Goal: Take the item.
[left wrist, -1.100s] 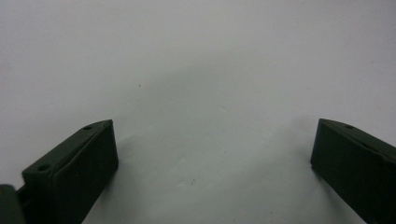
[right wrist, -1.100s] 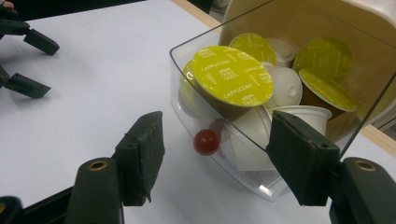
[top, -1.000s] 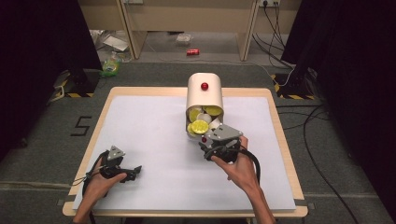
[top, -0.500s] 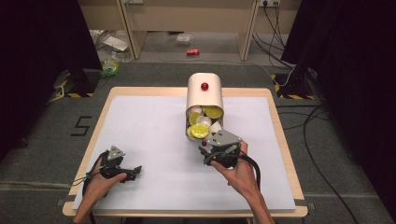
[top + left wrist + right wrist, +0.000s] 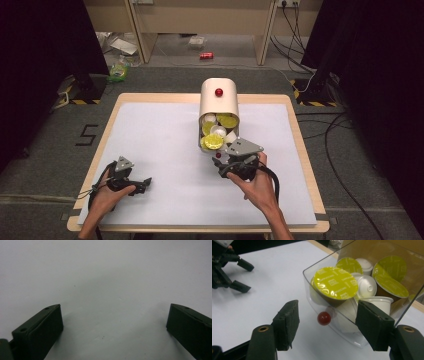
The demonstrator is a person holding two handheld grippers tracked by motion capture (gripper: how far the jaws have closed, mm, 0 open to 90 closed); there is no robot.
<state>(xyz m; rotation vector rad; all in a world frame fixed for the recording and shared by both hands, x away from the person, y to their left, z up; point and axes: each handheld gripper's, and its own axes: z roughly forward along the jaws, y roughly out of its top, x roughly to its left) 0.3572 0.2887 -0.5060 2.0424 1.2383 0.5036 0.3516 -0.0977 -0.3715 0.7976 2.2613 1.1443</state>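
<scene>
One knob, dead ahead of the right claw

Right claw: jaws apart, just been opening, gripping nothing. Red knob on clear drawer sits between them at 12 o'clock. Left claw: apart, empty, well off on counter, at 9 o'clock.

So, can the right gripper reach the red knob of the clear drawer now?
Probably yes: the right gripper is open, with the red knob between its jaws, untouched and unobstructed.

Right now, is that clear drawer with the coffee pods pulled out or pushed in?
Pulled out: the clear drawer sticks out of the cream dispenser, coffee pods exposed.
</scene>
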